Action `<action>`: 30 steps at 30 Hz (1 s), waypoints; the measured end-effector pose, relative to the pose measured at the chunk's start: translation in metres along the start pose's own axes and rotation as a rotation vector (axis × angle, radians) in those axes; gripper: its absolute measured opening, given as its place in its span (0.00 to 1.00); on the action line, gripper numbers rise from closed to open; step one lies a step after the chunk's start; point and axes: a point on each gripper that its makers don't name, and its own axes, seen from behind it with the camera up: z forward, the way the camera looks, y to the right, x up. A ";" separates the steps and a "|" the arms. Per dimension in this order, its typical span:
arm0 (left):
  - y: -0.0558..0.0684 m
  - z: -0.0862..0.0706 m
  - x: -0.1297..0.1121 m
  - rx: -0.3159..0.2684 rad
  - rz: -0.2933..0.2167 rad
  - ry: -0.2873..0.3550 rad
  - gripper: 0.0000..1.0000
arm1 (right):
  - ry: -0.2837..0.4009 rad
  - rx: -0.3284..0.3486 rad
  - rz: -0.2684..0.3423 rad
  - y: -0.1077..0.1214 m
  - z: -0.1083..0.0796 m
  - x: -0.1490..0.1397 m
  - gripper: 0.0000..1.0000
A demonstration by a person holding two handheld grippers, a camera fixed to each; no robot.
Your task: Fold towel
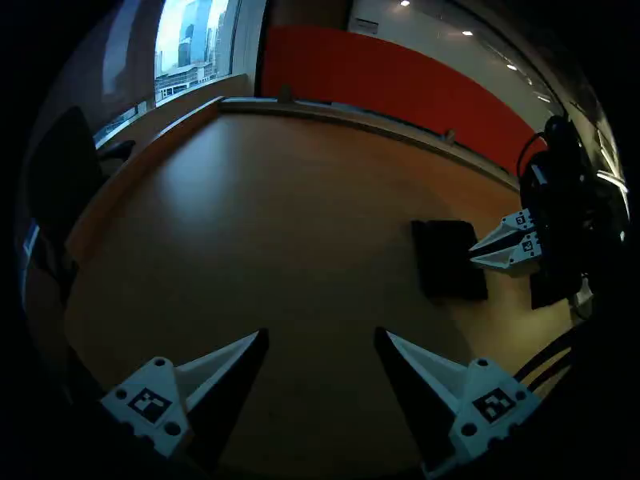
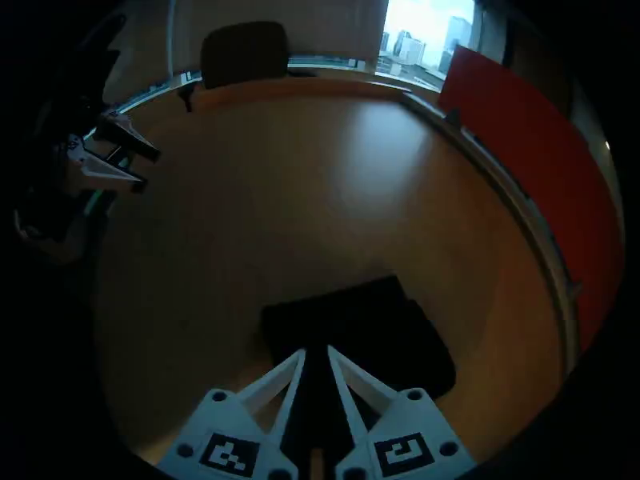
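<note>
A dark towel [image 1: 448, 260] lies folded into a flat rectangle on the wooden table [image 1: 280, 224], at the right of the left gripper view. My right gripper [image 1: 474, 253] meets its near edge there, fingers almost together. In the right gripper view the towel [image 2: 376, 336] lies straight ahead. The right gripper [image 2: 316, 352] sits over its near edge with only a thin dark gap between the fingers, pinching the fabric. My left gripper [image 1: 320, 332] stands open over bare wood, well away from the towel. It appears again far off at the left, the left gripper [image 2: 150, 170].
The table [image 2: 320, 176] is broad and bare around the towel. A red wall panel [image 1: 400, 80] runs along its far edge. Dark chairs [image 2: 244, 52] stand at the table's sides near a window [image 1: 192, 44]. Cables [image 1: 552, 364] trail at the right.
</note>
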 end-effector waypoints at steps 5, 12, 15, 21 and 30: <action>-0.001 -0.001 0.000 -0.003 -0.001 0.001 0.98 | 0.001 -0.003 0.005 -0.002 0.002 0.002 0.13; -0.005 -0.002 -0.002 -0.003 -0.009 0.001 0.98 | -0.002 -0.017 0.010 -0.004 0.001 0.002 0.53; -0.005 -0.002 -0.002 -0.003 -0.011 0.002 0.98 | 0.001 -0.021 0.018 -0.005 0.001 0.002 0.69; -0.005 -0.003 -0.001 -0.005 -0.011 0.006 0.98 | 0.006 -0.032 0.043 -0.006 -0.002 0.000 0.77; -0.003 -0.003 0.001 -0.013 -0.003 0.009 0.98 | -0.003 -0.062 0.103 -0.008 -0.010 -0.019 0.77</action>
